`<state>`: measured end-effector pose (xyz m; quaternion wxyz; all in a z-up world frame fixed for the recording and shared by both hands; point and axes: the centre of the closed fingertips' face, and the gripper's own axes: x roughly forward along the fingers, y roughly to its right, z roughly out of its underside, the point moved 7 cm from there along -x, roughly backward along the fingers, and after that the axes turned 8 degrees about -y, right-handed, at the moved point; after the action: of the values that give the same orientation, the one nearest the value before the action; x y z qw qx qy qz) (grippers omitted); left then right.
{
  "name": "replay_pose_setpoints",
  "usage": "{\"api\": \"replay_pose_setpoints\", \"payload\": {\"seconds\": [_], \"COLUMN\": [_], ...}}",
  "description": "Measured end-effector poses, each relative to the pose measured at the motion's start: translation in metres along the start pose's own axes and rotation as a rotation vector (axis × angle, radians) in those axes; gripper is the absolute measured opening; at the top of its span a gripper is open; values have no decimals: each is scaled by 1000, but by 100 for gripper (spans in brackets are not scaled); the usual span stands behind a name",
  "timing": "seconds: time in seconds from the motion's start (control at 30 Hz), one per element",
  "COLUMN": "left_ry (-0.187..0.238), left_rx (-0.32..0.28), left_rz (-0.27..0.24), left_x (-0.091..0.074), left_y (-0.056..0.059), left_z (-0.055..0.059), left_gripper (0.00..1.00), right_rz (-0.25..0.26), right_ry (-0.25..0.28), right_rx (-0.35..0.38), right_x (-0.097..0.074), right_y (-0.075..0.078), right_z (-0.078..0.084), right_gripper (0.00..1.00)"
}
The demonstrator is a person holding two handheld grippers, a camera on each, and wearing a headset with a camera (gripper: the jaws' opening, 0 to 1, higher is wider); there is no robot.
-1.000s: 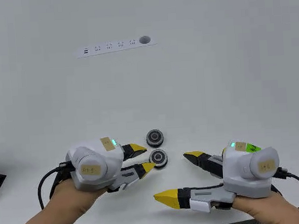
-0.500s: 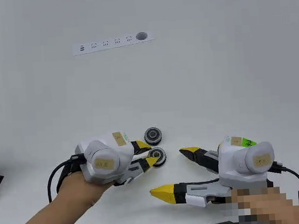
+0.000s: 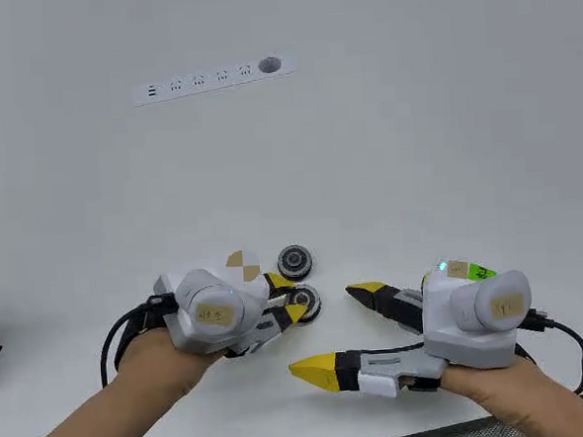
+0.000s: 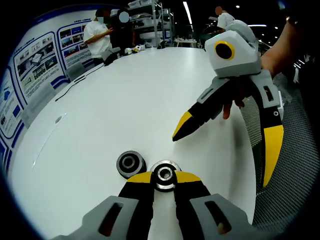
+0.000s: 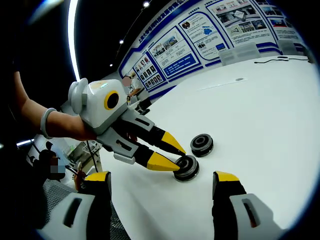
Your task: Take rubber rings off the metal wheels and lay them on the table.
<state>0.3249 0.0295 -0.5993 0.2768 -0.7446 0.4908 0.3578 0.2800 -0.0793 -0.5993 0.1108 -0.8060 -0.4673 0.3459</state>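
Where the white table (image 3: 416, 151) nears its front edge, left gripper (image 3: 287, 296) clamped on the near wheel (image 3: 308, 303), second wheel (image 3: 294, 262) just beyond it, black rubber ring (image 4: 120, 164) around each, right gripper (image 3: 333, 329) spread wide, empty.

Left tool (image 3: 287, 296): yellow tips either side of near wheel (image 3: 305, 303). Far wheel (image 3: 294, 262) just beyond it. Right tool (image 3: 333, 329): jaws wide apart. Power strip (image 3: 209, 80) far back on worktop (image 3: 446, 150).
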Motion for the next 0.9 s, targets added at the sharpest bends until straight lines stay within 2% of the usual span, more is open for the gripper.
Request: {"api": "replay_pose_setpoints", "payload": {"seconds": [0.27,0.57,0.9], "left_ry": [-8,-22,-21], "left_rx": [11,60,41], "left_rz": [12,21,33], "left_x": [2,3,4], "left_y": [-1,0,-2], "left_z": [0,-2,-2], "left_gripper": [15,13,13], "right_rz": [-5,-25,-44], "right_ry": [6,26,33], "right_rx": [8,57,101], "right_x": [3,5,7], "right_y": [1,2,4], "right_z": [0,-2,-3], "right_gripper": [84,83,82]}}
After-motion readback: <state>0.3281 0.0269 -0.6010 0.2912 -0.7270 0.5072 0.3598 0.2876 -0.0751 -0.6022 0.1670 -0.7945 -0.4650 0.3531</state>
